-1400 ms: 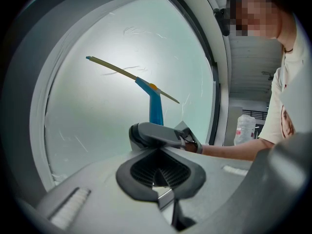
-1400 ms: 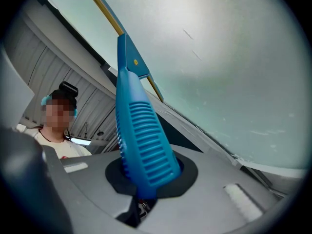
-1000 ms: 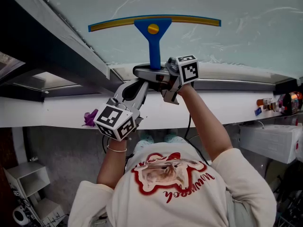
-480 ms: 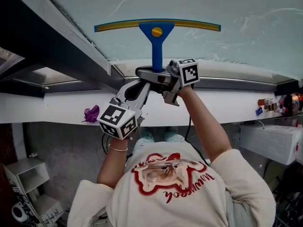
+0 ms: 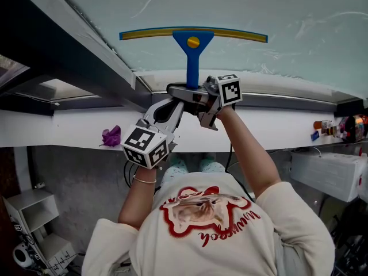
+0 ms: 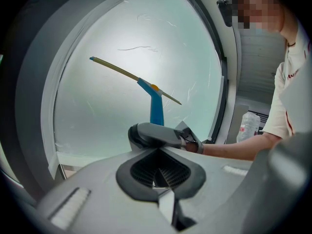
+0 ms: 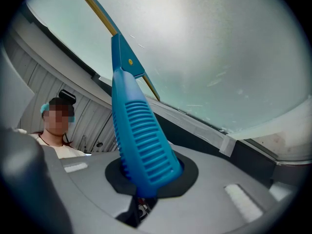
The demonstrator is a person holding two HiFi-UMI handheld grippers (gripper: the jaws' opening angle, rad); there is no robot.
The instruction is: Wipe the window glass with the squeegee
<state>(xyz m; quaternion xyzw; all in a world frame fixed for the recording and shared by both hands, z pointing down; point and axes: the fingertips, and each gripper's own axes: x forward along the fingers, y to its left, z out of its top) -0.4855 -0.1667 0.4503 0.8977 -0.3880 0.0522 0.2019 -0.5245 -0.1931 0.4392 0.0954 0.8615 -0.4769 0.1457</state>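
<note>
Our right tongs (image 7: 144, 182) pinch the ribbed blue handle of the squeegee (image 7: 139, 130) near its lower end, while our left tongs (image 6: 161, 179) are pressed together on nothing, their tip just beside the right gripper's grey body. From that grip the handle runs up to the long yellow-and-blue blade, which lies level across the window glass (image 5: 287, 27) above the lower frame (image 5: 299, 103). Further out, under the frame, a small purple crumpled thing (image 5: 110, 137) rests on the white sill (image 5: 63, 132) to the left of our arms.
</note>
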